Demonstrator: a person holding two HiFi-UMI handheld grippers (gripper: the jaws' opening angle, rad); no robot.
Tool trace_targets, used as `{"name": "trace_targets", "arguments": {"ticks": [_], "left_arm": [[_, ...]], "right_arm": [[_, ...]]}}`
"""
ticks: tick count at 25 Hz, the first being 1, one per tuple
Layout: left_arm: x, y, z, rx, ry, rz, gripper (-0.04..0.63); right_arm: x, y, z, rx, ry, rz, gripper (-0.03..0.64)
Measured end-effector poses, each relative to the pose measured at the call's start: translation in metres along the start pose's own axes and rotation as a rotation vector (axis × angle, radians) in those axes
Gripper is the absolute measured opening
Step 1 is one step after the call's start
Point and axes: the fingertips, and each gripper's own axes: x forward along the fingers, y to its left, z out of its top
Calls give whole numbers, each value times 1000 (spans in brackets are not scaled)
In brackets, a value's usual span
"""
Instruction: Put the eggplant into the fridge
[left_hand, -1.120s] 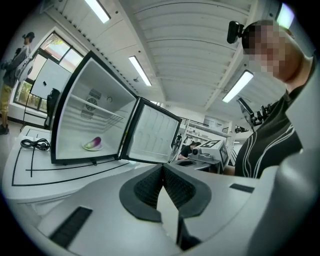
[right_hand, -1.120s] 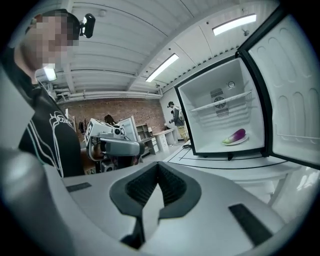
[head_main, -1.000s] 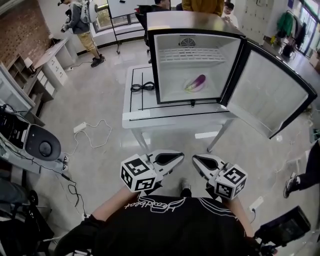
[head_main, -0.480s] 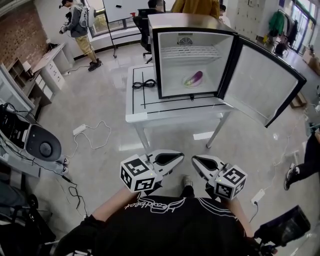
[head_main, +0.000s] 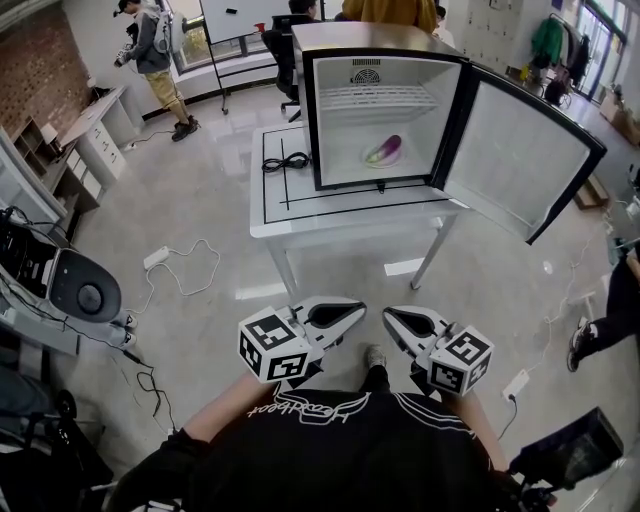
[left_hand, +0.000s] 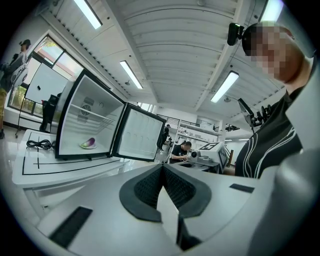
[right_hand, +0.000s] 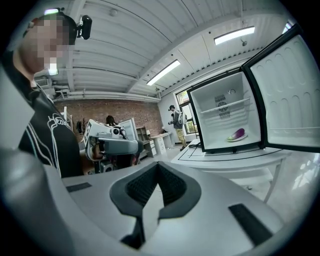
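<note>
The purple eggplant (head_main: 384, 150) lies on a pale plate on the floor of the small open fridge (head_main: 370, 38), which stands on a white table (head_main: 290, 208). The eggplant also shows small and far off in the left gripper view (left_hand: 89, 143) and the right gripper view (right_hand: 238, 134). My left gripper (head_main: 360, 311) and right gripper (head_main: 389, 316) hang side by side close to my chest, well short of the table. Both are shut with nothing between the jaws, as seen in the left gripper (left_hand: 162, 168) and right gripper (right_hand: 157, 165) views.
The fridge door (head_main: 515, 160) stands swung open to the right, past the table edge. A coiled black cable (head_main: 285, 163) lies on the table left of the fridge. Floor cables (head_main: 185, 262) and equipment (head_main: 70, 285) sit at the left. People stand behind and at the right (head_main: 605, 325).
The table and fridge sit a little farther and higher in the head view, as I have drawn back slightly. Both grippers keep their place and stay shut.
</note>
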Motion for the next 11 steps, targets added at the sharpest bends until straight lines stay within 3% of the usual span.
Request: {"name": "trace_targets", "arguments": {"ticks": [11], "left_arm": [[-3,-9,-4,-3,0,-4,8]], "right_arm": [[-5,10,-5,-6,18,2,6]]}}
